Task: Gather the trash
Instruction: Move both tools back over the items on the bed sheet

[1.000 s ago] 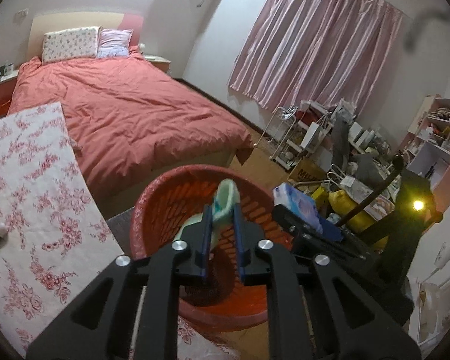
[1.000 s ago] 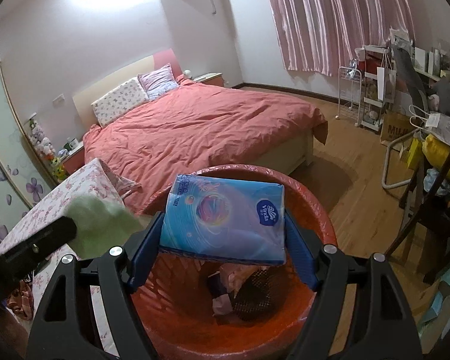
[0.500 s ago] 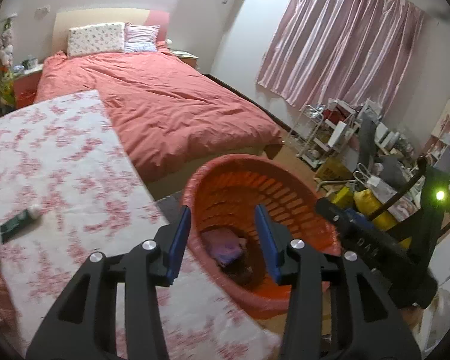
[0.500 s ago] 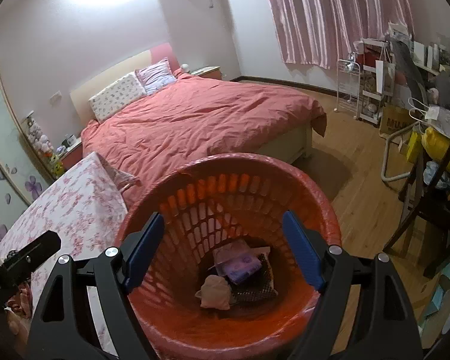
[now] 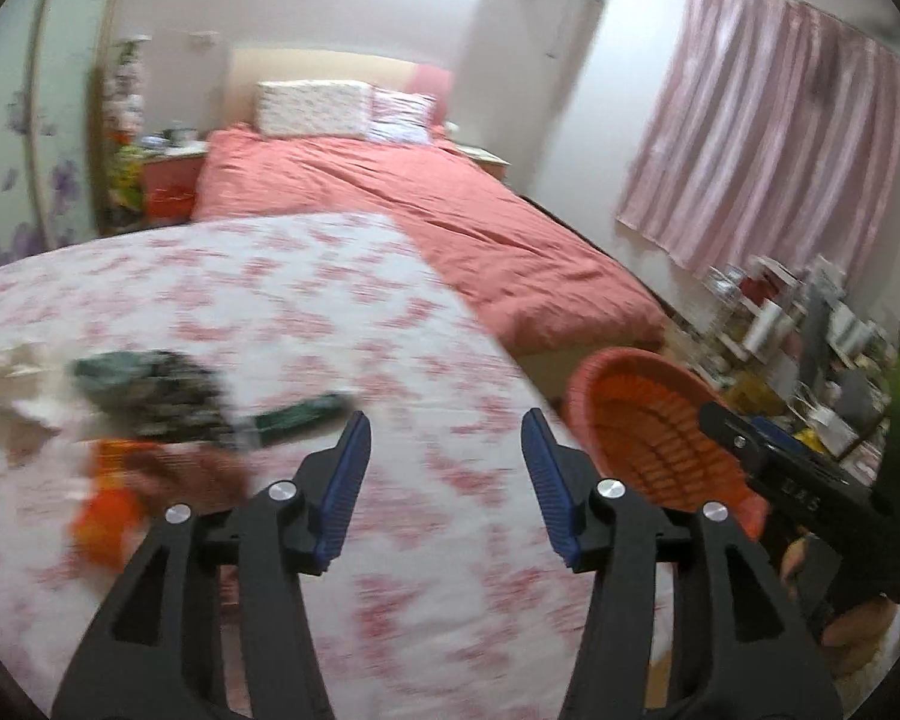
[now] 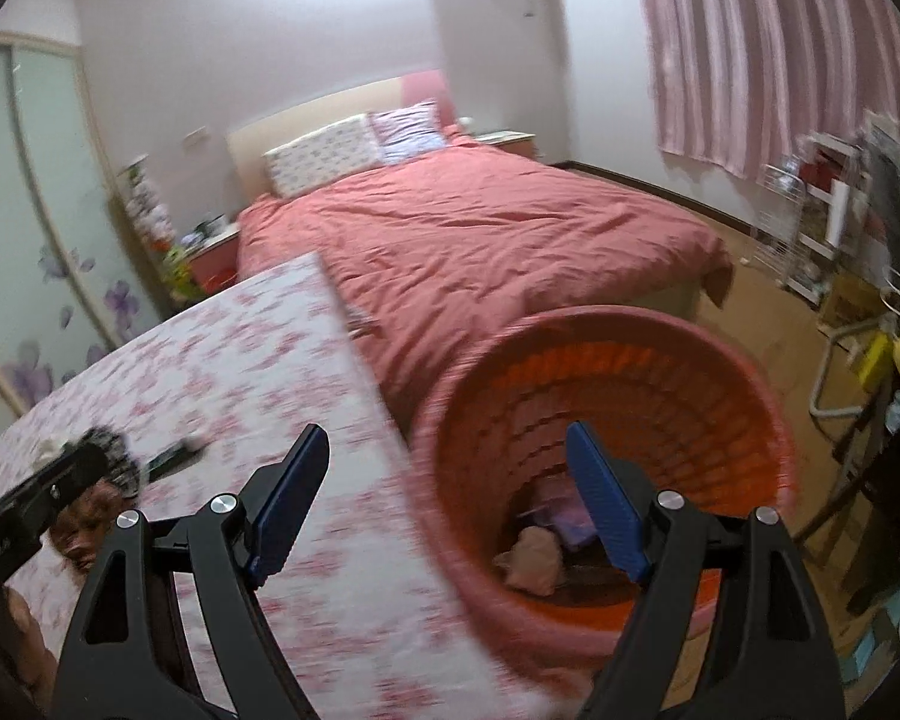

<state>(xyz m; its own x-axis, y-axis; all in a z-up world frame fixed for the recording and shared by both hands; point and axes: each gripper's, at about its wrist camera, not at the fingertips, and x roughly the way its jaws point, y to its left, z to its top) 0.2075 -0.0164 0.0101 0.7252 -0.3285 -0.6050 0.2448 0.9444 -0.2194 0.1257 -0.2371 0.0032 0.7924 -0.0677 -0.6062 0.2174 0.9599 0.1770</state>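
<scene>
Your left gripper (image 5: pixel 445 438) fingers are opening, empty (trash (image 5: pixel 150 396) blurred, left of frame); right gripper (image 6: pixel 447 450) fingers apart over bin (image 6: pixel 600 324).

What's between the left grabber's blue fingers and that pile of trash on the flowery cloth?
In the left wrist view, only bare pink-flowered white tablecloth lies between the left gripper, whose empty jaws are opening, and the blurred heap of wrappers.

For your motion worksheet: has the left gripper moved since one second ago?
Yes. The left gripper has swung leftward off the red basket, now over the floral tablecloth.
</scene>
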